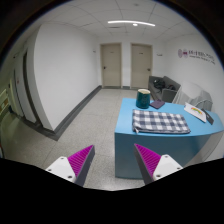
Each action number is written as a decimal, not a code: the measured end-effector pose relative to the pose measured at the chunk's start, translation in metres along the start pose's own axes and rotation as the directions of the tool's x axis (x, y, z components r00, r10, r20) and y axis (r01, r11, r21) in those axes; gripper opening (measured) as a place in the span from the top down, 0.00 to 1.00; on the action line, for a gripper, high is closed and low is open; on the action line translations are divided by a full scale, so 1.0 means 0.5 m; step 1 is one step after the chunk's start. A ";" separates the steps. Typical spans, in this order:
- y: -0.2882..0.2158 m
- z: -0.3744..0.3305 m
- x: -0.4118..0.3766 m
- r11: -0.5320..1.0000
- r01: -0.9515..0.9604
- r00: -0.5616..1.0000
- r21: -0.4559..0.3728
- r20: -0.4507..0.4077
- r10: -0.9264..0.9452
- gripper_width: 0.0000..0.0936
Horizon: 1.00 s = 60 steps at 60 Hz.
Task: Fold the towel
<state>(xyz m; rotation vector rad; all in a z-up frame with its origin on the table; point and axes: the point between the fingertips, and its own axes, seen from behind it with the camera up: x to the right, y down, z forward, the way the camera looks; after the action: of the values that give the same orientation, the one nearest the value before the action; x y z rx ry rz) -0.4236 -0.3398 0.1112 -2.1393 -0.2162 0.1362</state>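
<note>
- Gripper view: the gripper is held high and well back from a blue table; its two fingers stand wide apart with nothing between them, pink pads facing each other.
- The towel, checked in dark and light, lies flat on the table top, apparently already folded into a neat rectangle; it sits beyond the fingers, well apart from them.
- Just behind the towel, on the same table, stands a dark green container. To the far side of the towel lies a flat light object I cannot identify.
- Behind the table there is a dark piece of office equipment, and further back two closed doors in the end wall of the room.
- Judgement: the step in hand is the approach. To do it well, bring the gripper down and forward toward the near edge of the towel, keeping the fingers spread until one corner sits between the pads.
- Pick a corner rather than the middle, so only the top layer lifts cleanly.
- Keep clear of the green container when carrying the corner across; a low, flat sweep should stop the cloth bunching.
</note>
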 end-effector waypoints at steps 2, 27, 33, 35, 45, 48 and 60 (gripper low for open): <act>-0.004 0.005 0.006 1.000 -0.004 1.000 0.004 -0.008 0.004 0.12; -0.090 0.363 0.198 0.999 0.047 0.997 -0.011 -0.065 -0.048 0.12; -0.106 0.478 0.232 0.999 0.032 0.998 -0.040 -0.047 -0.034 0.15; -0.112 0.509 0.244 0.999 0.030 0.999 -0.041 -0.040 -0.032 0.18; -0.086 0.583 0.267 0.993 0.067 0.998 -0.097 -0.006 -0.068 0.49; -0.087 0.587 0.267 0.994 0.080 0.997 -0.077 0.006 -0.080 0.52; -0.089 0.589 0.307 0.996 0.083 0.994 -0.044 -0.065 -0.086 0.95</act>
<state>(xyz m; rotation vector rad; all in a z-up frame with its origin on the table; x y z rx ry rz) -0.3314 -0.0428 -0.0139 -2.1685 -0.2716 0.0107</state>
